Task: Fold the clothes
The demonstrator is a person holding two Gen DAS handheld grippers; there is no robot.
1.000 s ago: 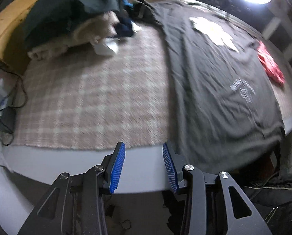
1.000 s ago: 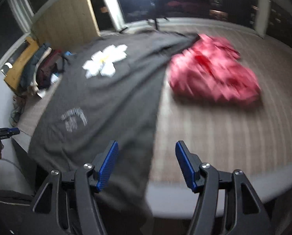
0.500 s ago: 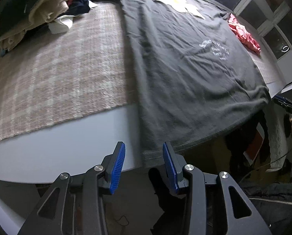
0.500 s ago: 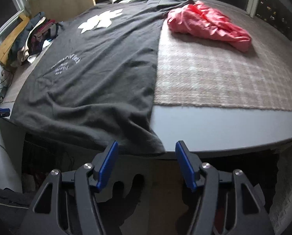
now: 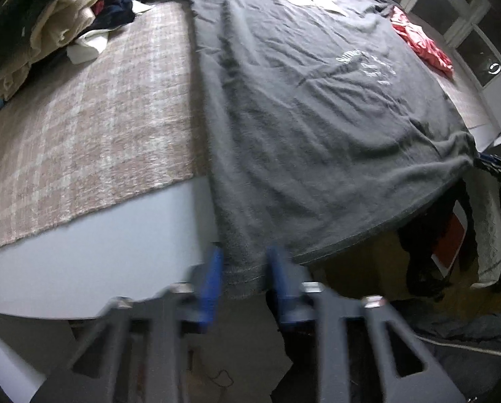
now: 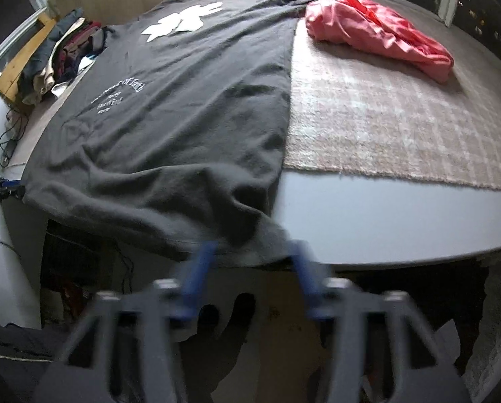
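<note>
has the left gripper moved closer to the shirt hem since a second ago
Yes. The left gripper has come forward and to its right along the white table edge; its open jaws now straddle the hem corner of the dark t-shirt.

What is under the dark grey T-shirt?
The dark grey T-shirt lies on a pinkish plaid blanket over a white table; its hem hangs past the near edge. What lies beneath its middle is covered.

Dark T-shirt [image 6: 190, 107]: matt, soft cotton-like cloth, white print. Plaid blanket [image 5: 92, 127]: rough woven cloth. Counter [image 6: 401, 215]: smooth matt white. Red garment [image 6: 378, 30]: slightly shiny cloth. Left tongs [image 5: 243, 278]: matt black plastic, blue ribbed pads.
</note>
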